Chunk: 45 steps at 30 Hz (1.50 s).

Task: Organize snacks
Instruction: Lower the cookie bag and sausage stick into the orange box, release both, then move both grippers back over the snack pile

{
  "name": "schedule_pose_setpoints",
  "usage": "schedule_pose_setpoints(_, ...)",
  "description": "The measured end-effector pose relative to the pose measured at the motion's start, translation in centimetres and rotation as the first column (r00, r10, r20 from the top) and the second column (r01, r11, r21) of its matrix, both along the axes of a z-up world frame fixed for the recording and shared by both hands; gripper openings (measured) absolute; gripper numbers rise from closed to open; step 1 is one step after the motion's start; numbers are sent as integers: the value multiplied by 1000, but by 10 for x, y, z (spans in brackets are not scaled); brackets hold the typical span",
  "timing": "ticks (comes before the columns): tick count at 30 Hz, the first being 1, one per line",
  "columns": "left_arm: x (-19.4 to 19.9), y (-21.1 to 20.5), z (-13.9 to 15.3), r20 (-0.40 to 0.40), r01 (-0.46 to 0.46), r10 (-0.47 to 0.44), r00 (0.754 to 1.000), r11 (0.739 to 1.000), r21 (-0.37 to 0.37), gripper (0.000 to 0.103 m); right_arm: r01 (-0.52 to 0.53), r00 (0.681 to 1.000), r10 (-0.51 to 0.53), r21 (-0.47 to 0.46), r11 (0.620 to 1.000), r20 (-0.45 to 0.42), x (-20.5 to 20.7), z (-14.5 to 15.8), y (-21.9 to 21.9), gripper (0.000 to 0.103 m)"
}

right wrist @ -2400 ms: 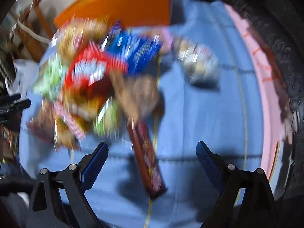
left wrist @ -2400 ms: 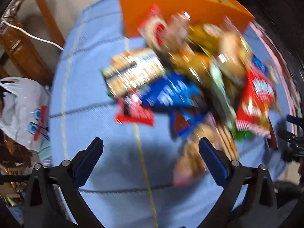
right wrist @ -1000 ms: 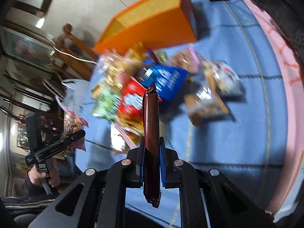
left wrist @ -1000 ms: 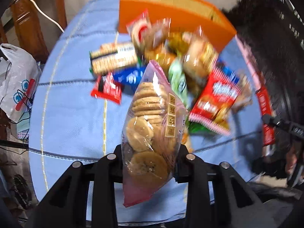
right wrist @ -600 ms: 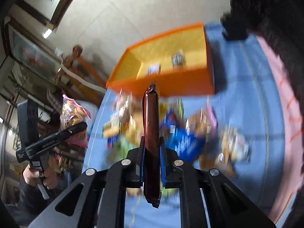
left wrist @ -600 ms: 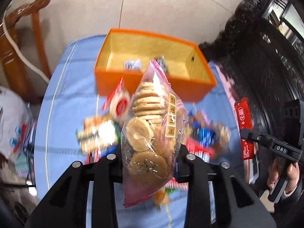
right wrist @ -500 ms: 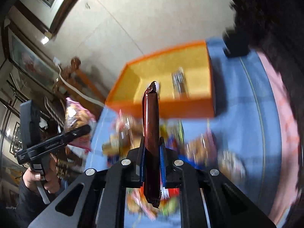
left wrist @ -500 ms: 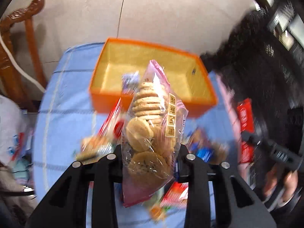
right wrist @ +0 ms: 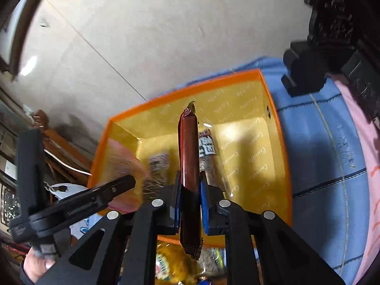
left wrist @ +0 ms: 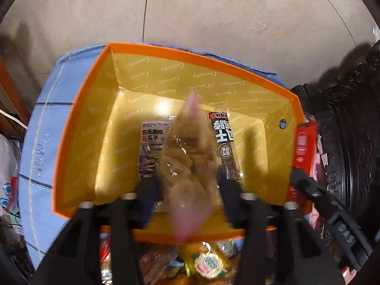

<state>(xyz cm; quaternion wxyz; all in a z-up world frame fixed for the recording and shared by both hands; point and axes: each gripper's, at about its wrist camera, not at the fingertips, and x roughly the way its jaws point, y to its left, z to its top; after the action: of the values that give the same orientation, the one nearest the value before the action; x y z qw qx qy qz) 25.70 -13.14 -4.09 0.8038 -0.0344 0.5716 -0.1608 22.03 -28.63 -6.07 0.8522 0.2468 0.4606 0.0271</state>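
Left tongs (left wrist: 187, 190) opening over orange box (left wrist: 201, 58), blurred cookie bag (left wrist: 187, 166) probably slipping free; fragile, light. Right tongs (right wrist: 190, 199) clamped mid-length on stiff sausage stick (right wrist: 188, 147).

Warm, bright light floods the orange box (left wrist: 80, 123), glare spotting its gold floor. The cookie bag (left wrist: 187, 166) smears in motion blur; dark shadows stripe the box. Fisheye bends the edges, corners black.
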Motion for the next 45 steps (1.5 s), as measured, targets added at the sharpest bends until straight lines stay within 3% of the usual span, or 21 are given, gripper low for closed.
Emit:
schedule_pose_setpoints(1,0,-2,-2,8,-6,6,1000,1000,23,85,4,1000,-4,6,1000,-19,3,-8,-1,16)
schedule_pose_setpoints(2,0,-3,-3,14,-22,22,1000,998,57,97,6,999,-6,7,1000,-39,5,-13,0,26)
schedule_pose_setpoints(4,-1,1,-5,19,-35,34,999,997,71,97,22,997,-21,19,1000,-74,5,-21,-3,51)
schedule_pose_setpoints(7,-4,10,-5,-10,-55,56,998,996,63,97,38,998,-37,24,999,-40,-9,-13,-7,52)
schedule_pose_setpoints(10,-18,25,0,-2,-81,81,997,996,47,97,50,999,-50,-2,999,13,-37,6,-9,64)
schedule_pose_setpoints(12,-38,33,9,31,-76,75,997,996,41,97,66,997,-63,-65,996,50,-58,18,-8,74)
schedule_pose_setpoints(14,-59,39,15,66,-59,55,996,997,47,97,68,993,-44,-215,974,113,-92,31,1,92)
schedule_pose_setpoints(15,-70,41,17,79,-48,44,996,998,50,97,73,989,-31,-301,951,143,-109,35,7,96)
schedule_pose_setpoints(17,-96,48,16,82,-38,34,996,998,52,97,65,984,10,-408,911,180,-136,37,17,99)
schedule_pose_setpoints(19,-123,59,13,71,-39,37,997,999,34,97,25,984,67,-509,860,162,-164,30,30,99)
schedule_pose_setpoints(21,-145,66,8,64,-47,45,997,999,26,97,-8,992,76,-560,828,98,-184,19,38,99)
schedule_pose_setpoints(24,-180,75,2,91,-18,15,996,1000,23,97,-52,997,73,-575,817,15,-206,4,47,99)
schedule_pose_setpoints(27,-210,72,-5,123,71,-84,989,992,106,97,-91,996,85,-527,845,-35,-226,-13,50,99)
schedule_pose_setpoints(29,-226,73,-10,113,101,-115,987,987,129,97,-77,996,91,-359,930,21,-244,-16,41,99)
schedule_pose_setpoints(31,-238,80,-17,87,100,-110,990,988,117,97,-46,999,41,-279,959,-24,-249,-24,35,99)
schedule_pose_setpoints(37,-246,109,-46,-99,24,-21,995,999,27,97,-24,995,1,-228,973,-97,-261,-38,41,99)
schedule_pose_setpoints(43,-251,123,-51,-118,32,-22,993,996,83,97,-17,985,-3,-119,993,-171,-270,-45,53,99)
schedule_pose_setpoints(45,-247,127,-53,-131,29,-19,991,997,72,97,0,982,-14,-73,997,-186,-273,-48,53,99)
